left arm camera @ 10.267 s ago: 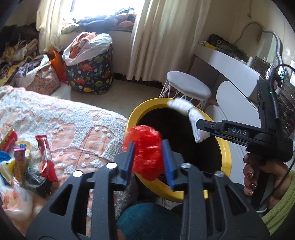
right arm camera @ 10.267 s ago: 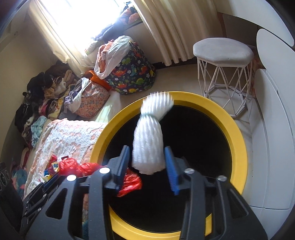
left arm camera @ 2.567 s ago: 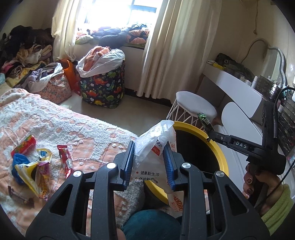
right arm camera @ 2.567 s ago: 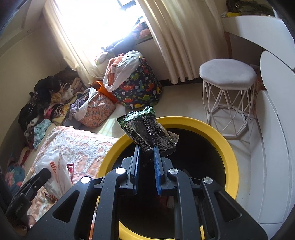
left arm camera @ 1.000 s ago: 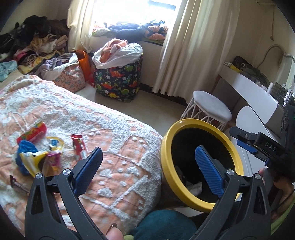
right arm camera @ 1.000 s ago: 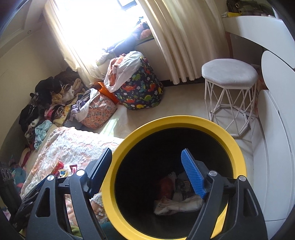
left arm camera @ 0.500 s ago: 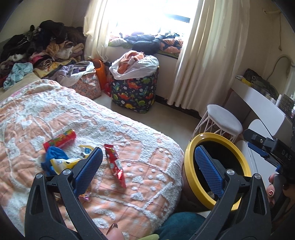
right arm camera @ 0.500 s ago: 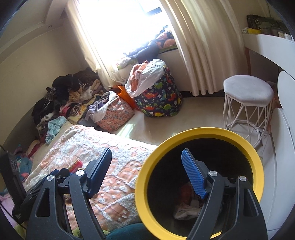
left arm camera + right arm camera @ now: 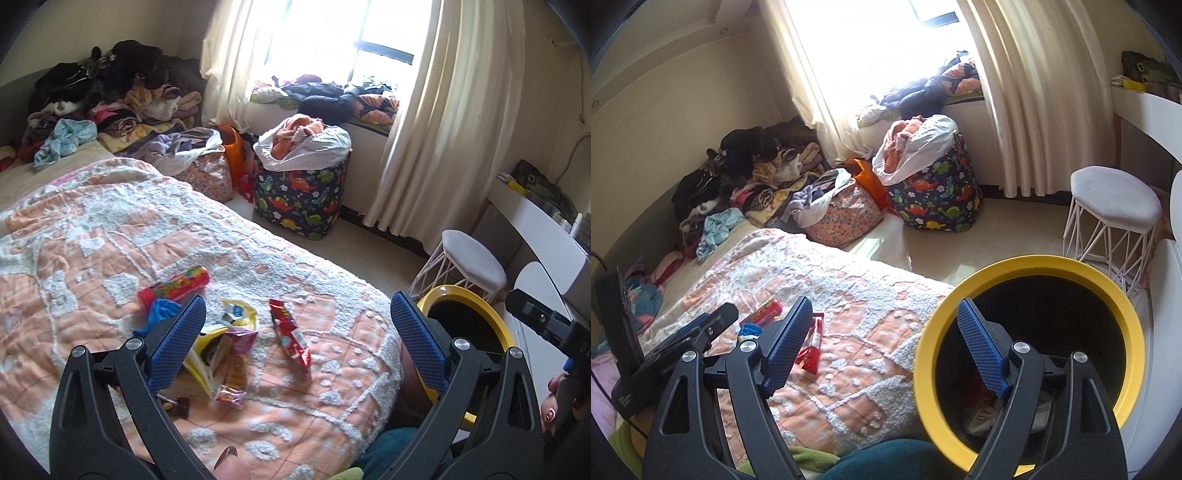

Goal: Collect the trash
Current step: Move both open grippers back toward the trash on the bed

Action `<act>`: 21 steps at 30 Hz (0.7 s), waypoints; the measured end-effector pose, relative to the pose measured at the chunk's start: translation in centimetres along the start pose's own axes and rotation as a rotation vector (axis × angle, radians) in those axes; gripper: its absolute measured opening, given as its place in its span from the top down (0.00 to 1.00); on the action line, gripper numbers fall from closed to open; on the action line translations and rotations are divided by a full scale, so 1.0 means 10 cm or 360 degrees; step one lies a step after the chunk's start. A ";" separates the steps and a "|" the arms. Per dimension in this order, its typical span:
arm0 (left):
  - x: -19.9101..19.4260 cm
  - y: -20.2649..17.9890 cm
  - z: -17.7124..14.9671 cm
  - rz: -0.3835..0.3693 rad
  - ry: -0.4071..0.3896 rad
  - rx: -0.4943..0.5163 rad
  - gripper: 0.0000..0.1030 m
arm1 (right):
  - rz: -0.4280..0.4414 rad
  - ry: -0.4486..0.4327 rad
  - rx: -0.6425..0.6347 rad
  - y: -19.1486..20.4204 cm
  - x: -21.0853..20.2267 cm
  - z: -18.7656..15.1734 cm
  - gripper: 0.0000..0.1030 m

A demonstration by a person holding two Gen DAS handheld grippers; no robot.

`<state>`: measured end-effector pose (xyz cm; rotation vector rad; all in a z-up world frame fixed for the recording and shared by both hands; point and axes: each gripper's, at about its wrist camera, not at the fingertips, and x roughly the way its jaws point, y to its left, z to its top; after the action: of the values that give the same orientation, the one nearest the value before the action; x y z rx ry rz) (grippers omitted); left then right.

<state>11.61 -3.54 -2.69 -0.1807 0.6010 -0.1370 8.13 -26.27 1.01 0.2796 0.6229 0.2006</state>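
- Bedroom clutter fills the left wrist view: a quilt (image 9: 110,258) in orange and white covers the bed, a clothes pile (image 9: 110,88) lies at 10 o'clock, and a dinosaur bag (image 9: 301,195) stands under the window at 12.
- Near the middle of this view the trash lies on the quilt: a red wrapper (image 9: 290,334), a yellow packet (image 9: 218,343) and a tube (image 9: 173,286).
- I see the left gripper (image 9: 295,343) with jaws wide and empty, above these wrappers and not touching them.
- My advice for the step in hand: lower it over one piece only, for example the red wrapper, and close on the foil, not on the quilt.
- At 4 o'clock the bin (image 9: 495,325) waits just beside the bed.
- Right wrist view: the right gripper (image 9: 882,347) is also wide and empty; its jaws have just been opening a little more.
- Its right jaw stands over the bin (image 9: 1027,266), where some trash already lies inside; the stool (image 9: 1115,199) is at 2 o'clock.
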 end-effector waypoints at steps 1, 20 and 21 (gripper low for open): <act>-0.01 0.04 0.00 0.0008 -0.0003 -0.0010 0.11 | 0.0007 0.0004 -0.0011 0.03 0.01 -0.01 0.24; -0.02 0.90 0.01 0.0230 0.0027 -0.0234 0.11 | 0.0141 0.0196 -0.0227 0.80 0.30 -0.34 0.24; -0.01 0.97 0.01 0.0253 0.0036 -0.0251 0.11 | 0.0141 0.0214 -0.0240 0.85 0.33 -0.36 0.24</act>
<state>12.29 5.92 -4.56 -0.2835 0.6464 0.0624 7.76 -16.65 -0.93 0.1488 0.7254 0.3521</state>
